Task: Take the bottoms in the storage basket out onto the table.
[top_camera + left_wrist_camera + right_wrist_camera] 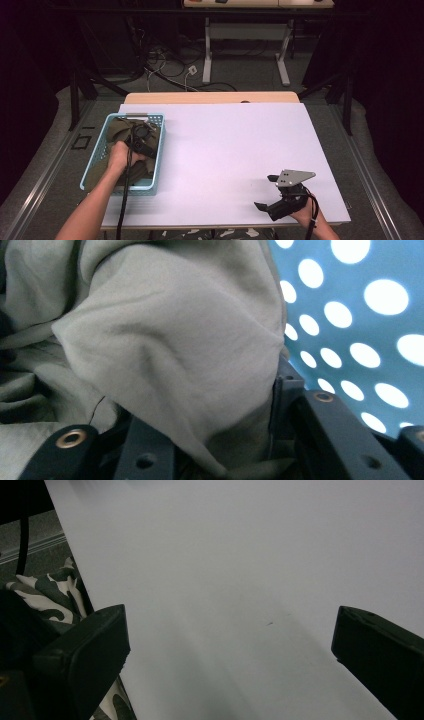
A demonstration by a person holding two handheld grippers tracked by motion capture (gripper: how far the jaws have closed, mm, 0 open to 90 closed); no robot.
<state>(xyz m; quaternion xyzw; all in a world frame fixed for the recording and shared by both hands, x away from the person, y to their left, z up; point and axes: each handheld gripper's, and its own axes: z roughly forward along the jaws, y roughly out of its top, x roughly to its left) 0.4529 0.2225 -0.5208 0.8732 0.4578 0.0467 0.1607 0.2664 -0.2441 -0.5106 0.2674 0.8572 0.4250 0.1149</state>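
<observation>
The right gripper (274,195) rests near the table's (225,150) front edge, jaws wide apart with nothing between them. The left gripper (140,142) is down in the blue basket (100,150) at the table's left, jaws clamped on a fold of the olive cloth (170,355).
</observation>
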